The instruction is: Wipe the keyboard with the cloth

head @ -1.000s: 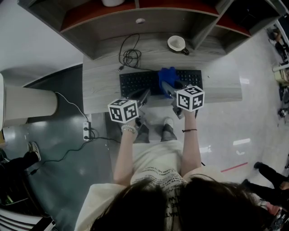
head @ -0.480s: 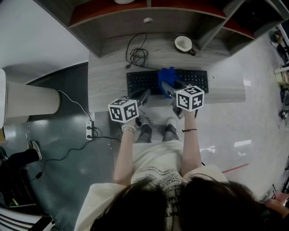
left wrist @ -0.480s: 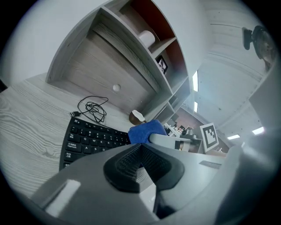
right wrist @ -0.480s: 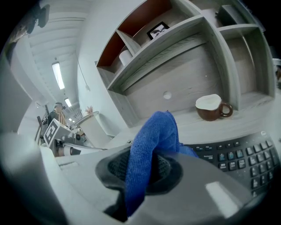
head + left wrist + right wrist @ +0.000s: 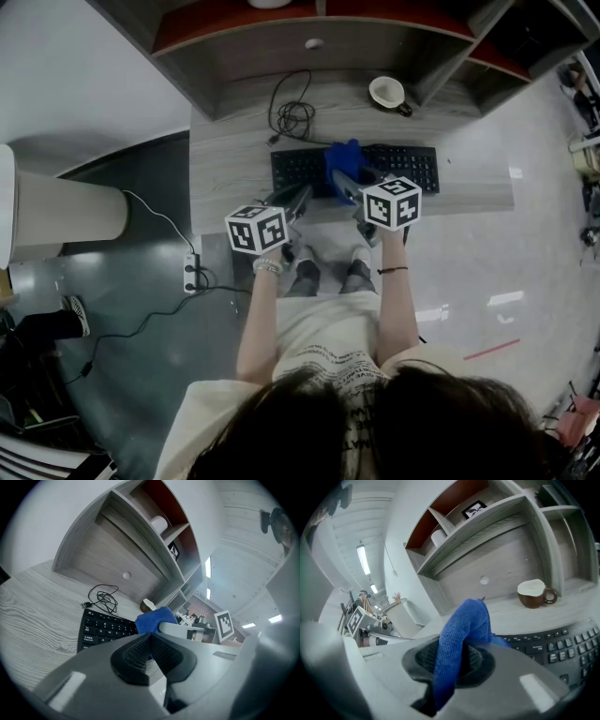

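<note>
The right tool (image 5: pixel 454 665) pinched the blue cloth (image 5: pixel 461 630), a grip only its own view showed; the head view placed the cloth mid-keyboard (image 5: pixel 300 169). The left tool (image 5: pixel 150 651) was pressed together, empty. The cloth had slid slightly left within a second.

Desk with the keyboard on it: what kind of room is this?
Probably an office or workroom. A wooden desk with shelves above it holds a black keyboard, a loose cable and a mug, and long ceiling lights run overhead.

cloth (image 5: pixel 343 155) slid leftward along keyboard (image 5: pixel 412 167), right hand-held gripper (image 5: pixel 349 180) with it
</note>
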Demonstrator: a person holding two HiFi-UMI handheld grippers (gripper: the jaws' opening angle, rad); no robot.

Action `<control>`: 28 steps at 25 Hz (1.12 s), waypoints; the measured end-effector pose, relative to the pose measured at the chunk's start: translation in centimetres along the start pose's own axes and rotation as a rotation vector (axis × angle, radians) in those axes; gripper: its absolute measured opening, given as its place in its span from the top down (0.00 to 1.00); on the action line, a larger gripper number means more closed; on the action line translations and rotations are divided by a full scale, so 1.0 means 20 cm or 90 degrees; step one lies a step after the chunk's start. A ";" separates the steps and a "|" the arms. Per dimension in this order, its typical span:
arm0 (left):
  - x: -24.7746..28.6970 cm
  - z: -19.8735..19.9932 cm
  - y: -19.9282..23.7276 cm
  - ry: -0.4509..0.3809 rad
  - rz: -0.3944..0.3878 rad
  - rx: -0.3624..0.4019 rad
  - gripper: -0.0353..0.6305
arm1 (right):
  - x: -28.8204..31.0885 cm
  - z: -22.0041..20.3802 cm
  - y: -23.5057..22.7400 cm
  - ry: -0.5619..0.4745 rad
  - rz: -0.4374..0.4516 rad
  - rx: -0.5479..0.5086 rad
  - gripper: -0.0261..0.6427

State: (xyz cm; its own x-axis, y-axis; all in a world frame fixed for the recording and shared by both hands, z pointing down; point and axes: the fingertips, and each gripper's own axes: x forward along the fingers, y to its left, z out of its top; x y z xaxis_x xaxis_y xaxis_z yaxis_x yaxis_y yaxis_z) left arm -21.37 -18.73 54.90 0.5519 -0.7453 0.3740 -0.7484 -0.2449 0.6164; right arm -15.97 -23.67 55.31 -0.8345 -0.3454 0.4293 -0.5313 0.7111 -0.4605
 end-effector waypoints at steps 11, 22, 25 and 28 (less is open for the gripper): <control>-0.10 0.02 0.09 -0.008 0.014 -0.001 0.94 | 0.11 0.00 0.10 0.004 0.016 -0.008 0.87; -0.20 0.04 0.19 -0.014 0.031 -0.004 0.94 | 0.23 0.00 0.20 0.007 0.036 -0.014 0.87; -0.23 0.04 0.22 -0.017 0.035 -0.005 0.94 | 0.26 0.00 0.22 0.009 0.040 -0.015 0.87; -0.25 0.04 0.24 -0.019 0.040 -0.007 0.94 | 0.29 0.00 0.25 0.010 0.045 -0.016 0.87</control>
State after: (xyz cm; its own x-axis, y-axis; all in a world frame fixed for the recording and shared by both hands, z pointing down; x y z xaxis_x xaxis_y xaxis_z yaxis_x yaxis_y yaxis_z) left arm -28.14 -16.67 55.37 0.4924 -0.7772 0.3919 -0.7774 -0.1903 0.5995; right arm -23.39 -22.12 55.48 -0.8676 -0.2844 0.4079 -0.4668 0.7485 -0.4710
